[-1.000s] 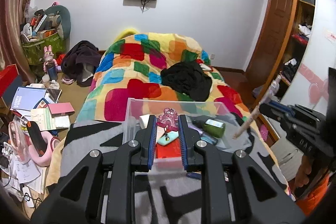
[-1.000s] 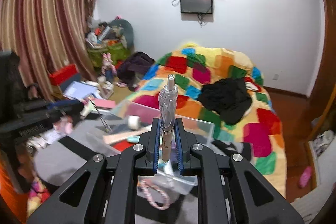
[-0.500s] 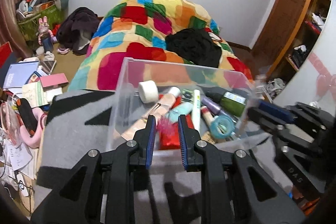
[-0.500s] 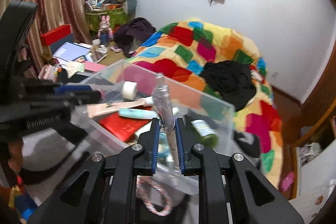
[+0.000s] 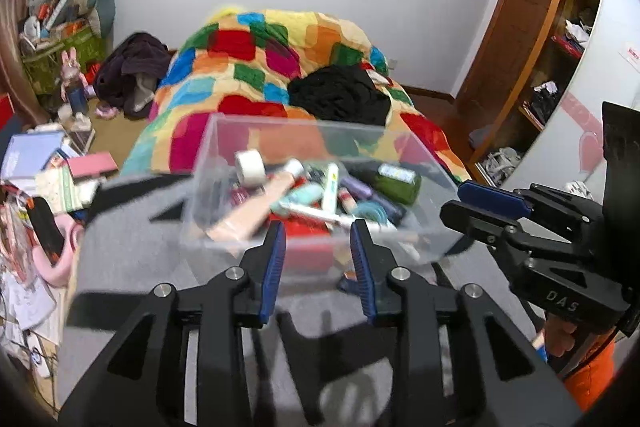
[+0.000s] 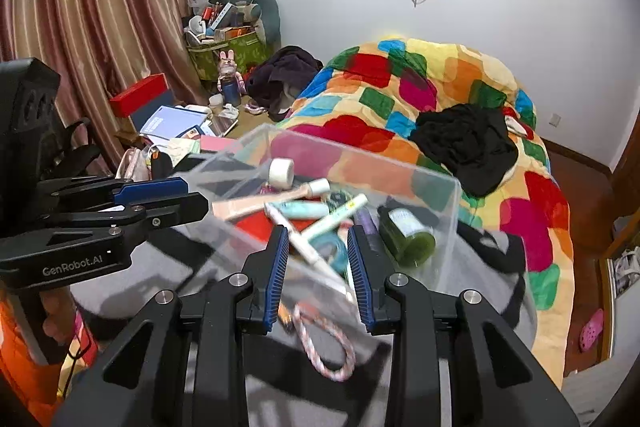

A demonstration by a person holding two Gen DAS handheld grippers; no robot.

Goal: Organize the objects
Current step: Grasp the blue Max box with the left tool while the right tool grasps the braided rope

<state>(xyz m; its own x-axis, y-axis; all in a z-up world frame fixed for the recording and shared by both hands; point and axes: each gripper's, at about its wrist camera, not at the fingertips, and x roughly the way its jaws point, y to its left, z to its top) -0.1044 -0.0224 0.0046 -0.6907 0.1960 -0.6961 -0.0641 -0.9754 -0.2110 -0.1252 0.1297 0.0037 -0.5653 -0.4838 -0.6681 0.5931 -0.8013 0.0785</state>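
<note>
A clear plastic box (image 5: 304, 125) (image 6: 360, 155) stands on a grey blanket, holding a white tape roll (image 5: 250, 167), a beige tube (image 5: 248, 215), a green bottle (image 6: 406, 235) and several other small items. My left gripper (image 5: 317, 231) (image 6: 196, 195) hovers at the box's near wall, its jaws opening with nothing between the pads. My right gripper (image 6: 318, 233) (image 5: 452, 203) hangs over the box's right side. Its jaws are also opening. A slim white pen (image 6: 306, 247) (image 5: 340, 219) lies loose inside the box beyond them, touching neither pad.
A pink-and-white rope loop (image 6: 324, 347) lies on the blanket in front of the box. Behind it is a bed with a patchwork quilt (image 5: 256, 67) and a black garment (image 5: 340, 95). Books and clutter (image 5: 48, 171) cover the floor on the left. Wooden shelves (image 5: 560, 39) stand on the right.
Both grippers sank toward the box and their jaws parted. The pen left the right gripper and now lies in the box. The pink toy is gone from the left jaws.
</note>
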